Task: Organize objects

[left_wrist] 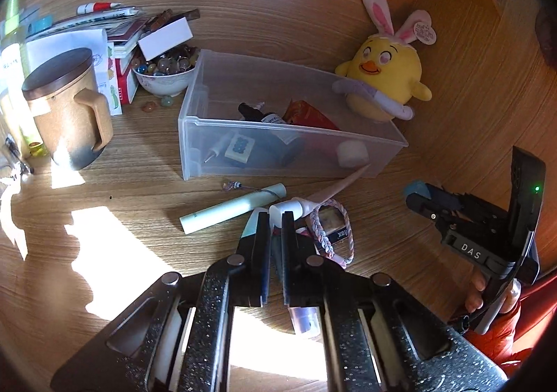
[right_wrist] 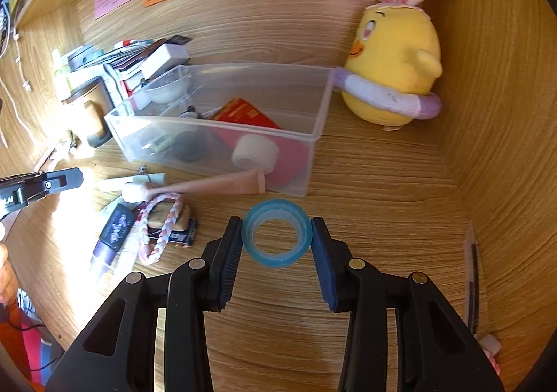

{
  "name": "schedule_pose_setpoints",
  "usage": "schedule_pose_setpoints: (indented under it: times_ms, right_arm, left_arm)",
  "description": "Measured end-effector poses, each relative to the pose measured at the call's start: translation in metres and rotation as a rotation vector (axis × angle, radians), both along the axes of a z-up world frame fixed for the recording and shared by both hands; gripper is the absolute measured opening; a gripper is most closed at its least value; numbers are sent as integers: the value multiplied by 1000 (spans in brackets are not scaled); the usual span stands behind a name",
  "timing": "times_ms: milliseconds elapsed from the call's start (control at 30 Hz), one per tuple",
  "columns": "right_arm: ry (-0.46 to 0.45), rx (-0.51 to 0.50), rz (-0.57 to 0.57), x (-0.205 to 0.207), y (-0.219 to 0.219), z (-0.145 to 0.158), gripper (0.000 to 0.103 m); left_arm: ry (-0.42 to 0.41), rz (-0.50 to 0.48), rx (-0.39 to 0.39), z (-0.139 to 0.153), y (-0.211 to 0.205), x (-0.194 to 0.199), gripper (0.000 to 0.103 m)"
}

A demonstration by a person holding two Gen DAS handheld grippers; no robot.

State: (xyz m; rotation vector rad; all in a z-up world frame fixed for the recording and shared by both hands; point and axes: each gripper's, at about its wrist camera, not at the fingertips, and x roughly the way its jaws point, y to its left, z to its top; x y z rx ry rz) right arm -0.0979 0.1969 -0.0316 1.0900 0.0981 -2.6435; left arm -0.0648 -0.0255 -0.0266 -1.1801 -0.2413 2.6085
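My right gripper (right_wrist: 276,222) is shut on a blue tape roll (right_wrist: 278,261), with a pad pressed on each side, over the wooden desk in front of a clear plastic bin (right_wrist: 209,125). In the left wrist view that gripper (left_wrist: 414,197) sits at the right with the tape (left_wrist: 417,188) at its tip. My left gripper (left_wrist: 276,218) is shut with nothing seen between its fingers. It hovers over a small pile: a pink tube with a white cap (left_wrist: 334,188), a pale green tube (left_wrist: 229,209) and a braided bracelet (left_wrist: 334,228).
The bin (left_wrist: 292,127) holds a red packet, a dark bottle, a white roll and small items. A yellow plush chick (left_wrist: 386,78) sits behind its right end. A lidded mug (left_wrist: 66,106), a bowl of marbles (left_wrist: 163,75) and stacked books crowd the left. Wooden walls close the back and right.
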Motion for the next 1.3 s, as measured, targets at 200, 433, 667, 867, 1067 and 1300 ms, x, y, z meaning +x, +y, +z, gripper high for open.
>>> schedule_pose_setpoints:
  times_ms: [200, 433, 667, 867, 1067, 1300]
  right_arm:
    - [16, -11, -6, -4, 7, 6, 36]
    - [43, -10, 3, -8, 4, 14, 36]
    - [90, -18, 28, -16, -6, 32, 36]
    - [122, -7, 46, -26, -17, 43, 36]
    - [117, -19, 64, -48, -24, 49, 36]
    - [99, -4, 80, -75, -36, 50, 36]
  left_arm:
    - [-51, -13, -38, -12, 10, -17, 32]
    - [-129, 25, -44, -35, -1, -28, 44]
    - [-165, 41, -41, -49, -12, -33, 45]
    - [-160, 25, -31, -50, -16, -37, 45]
    - [-147, -16, -115, -50, -2, -40, 45]
    - [-124, -31, -161, -50, 5, -41, 22]
